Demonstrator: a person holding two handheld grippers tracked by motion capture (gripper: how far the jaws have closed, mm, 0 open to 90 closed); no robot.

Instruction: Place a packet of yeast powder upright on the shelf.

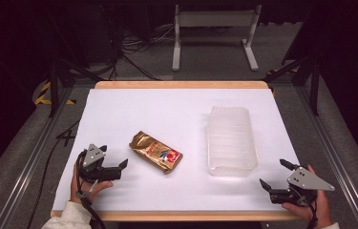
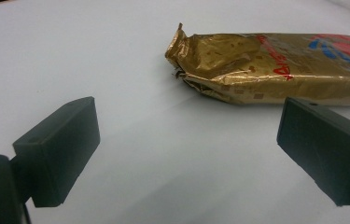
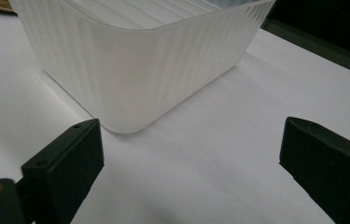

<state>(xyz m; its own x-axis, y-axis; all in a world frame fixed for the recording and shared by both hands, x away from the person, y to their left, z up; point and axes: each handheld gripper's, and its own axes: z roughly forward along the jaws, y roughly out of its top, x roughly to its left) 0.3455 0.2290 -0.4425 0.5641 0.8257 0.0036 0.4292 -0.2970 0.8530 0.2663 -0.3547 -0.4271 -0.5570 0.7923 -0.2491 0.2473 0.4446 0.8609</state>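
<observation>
table [image 1: 119, 109] w/ white top, wood edge at far & near sides. gold foil packet [image 1: 155, 151] lies flat near centre, a bit toward 7 o'clock, long axis running 10 to 4 o'clock, red/blue print on its face. translucent ribbed plastic tub [image 1: 231, 140] sits upright at 3 o'clock of the packet, well apart from it, open side up.

left gripper [image 1: 114, 166] at 8 o'clock of the table, held in the person's left hand [image 1: 87, 183], jaws spread wide, nothing between them, pointed toward the packet's crimped end; near it but not touching. in left gripper view the packet [image 2: 275, 67] lies just beyond the jaws, crumpled seal toward the cam.

right gripper [image 1: 273, 173] at 4 o'clock, in right hand [image 1: 310, 202], jaws spread, empty, near the tub's near corner. right gripper view: tub [image 3: 135, 60] corner close ahead, no contact.
</observation>
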